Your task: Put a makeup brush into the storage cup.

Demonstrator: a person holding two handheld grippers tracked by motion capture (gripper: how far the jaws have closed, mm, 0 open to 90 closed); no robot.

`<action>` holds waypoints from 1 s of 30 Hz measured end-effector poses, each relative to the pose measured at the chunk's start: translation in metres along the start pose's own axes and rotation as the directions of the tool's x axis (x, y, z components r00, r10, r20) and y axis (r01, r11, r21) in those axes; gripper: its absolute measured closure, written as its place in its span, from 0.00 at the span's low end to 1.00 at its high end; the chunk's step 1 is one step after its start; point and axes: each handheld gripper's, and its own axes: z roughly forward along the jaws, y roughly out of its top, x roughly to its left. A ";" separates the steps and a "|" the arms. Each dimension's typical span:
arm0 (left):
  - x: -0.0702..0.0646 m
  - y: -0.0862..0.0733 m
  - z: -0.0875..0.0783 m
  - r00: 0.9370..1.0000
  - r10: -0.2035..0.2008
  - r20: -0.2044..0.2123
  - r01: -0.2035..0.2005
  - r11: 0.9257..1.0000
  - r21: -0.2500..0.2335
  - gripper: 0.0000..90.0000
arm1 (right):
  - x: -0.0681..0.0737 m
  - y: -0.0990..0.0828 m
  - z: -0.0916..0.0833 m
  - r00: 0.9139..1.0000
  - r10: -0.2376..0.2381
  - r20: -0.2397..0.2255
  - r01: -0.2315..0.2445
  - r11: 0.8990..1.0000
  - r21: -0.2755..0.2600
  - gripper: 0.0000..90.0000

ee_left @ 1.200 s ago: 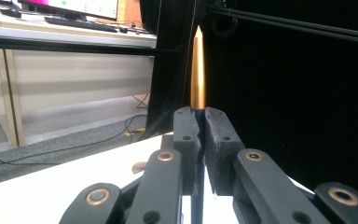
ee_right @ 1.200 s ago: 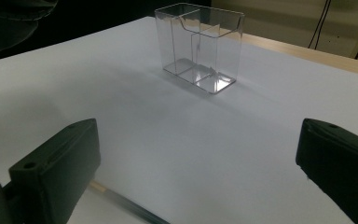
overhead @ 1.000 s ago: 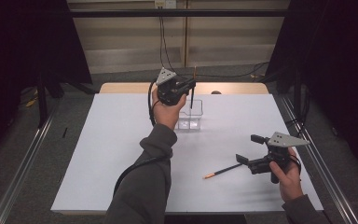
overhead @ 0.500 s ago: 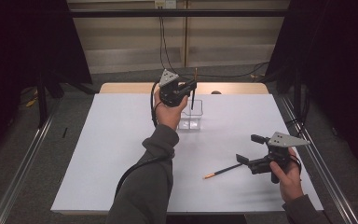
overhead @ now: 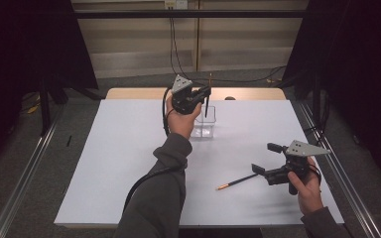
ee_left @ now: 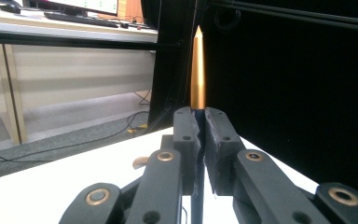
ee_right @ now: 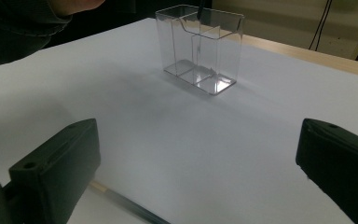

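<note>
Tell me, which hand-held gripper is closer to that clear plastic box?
Left. The left hand-held gripper hovers just above the clear box, clamping a pen. The right hand-held gripper sits well away.

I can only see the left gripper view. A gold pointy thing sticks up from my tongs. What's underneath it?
Observer: A clear plastic holder with compartments stands on the white table, right below your left tongs.
Operator: Is my pointy thing inside it?
Observer: It's a dark pen, held upright. Its lower end is just at the holder's top rim.
Operator: What are my other tongs doing?
Observer: Your right tongs are open, low over the table, gripping nothing.
Operator: Anything else to grab?
Observer: A second pen lies flat beside them.
</note>
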 end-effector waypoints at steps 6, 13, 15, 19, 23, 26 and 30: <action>-0.001 -0.002 0.002 1.000 -0.020 -0.011 0.019 1.000 -0.014 0.93 | 0.000 0.000 0.000 1.000 0.000 0.002 0.000 1.000 0.002 0.00; -0.001 -0.005 0.005 1.000 -0.004 -0.024 0.005 1.000 0.006 0.93 | -0.001 0.000 -0.001 1.000 0.002 -0.001 -0.002 1.000 0.001 0.00; -0.001 -0.006 0.006 1.000 -0.015 -0.014 0.015 1.000 -0.001 0.93 | -0.001 0.000 -0.001 1.000 0.000 0.002 0.000 1.000 0.004 0.00; 0.000 -0.008 0.006 1.000 -0.007 -0.019 0.007 1.000 0.005 0.93 | -0.001 0.000 -0.002 1.000 0.003 -0.001 -0.003 1.000 0.002 0.00; -0.001 -0.010 0.008 1.000 -0.014 -0.025 0.014 1.000 0.002 0.93 | -0.001 0.000 -0.002 1.000 0.003 -0.005 -0.003 1.000 0.003 0.00; -0.001 -0.012 0.008 1.000 -0.008 -0.028 0.008 1.000 0.014 0.93 | 0.000 0.000 -0.001 1.000 0.001 -0.004 -0.001 1.000 0.002 0.00; -0.001 -0.014 0.009 0.999 -0.016 -0.033 0.017 1.000 0.008 0.93 | 0.000 0.000 -0.001 1.000 0.001 -0.002 -0.001 1.000 0.004 0.00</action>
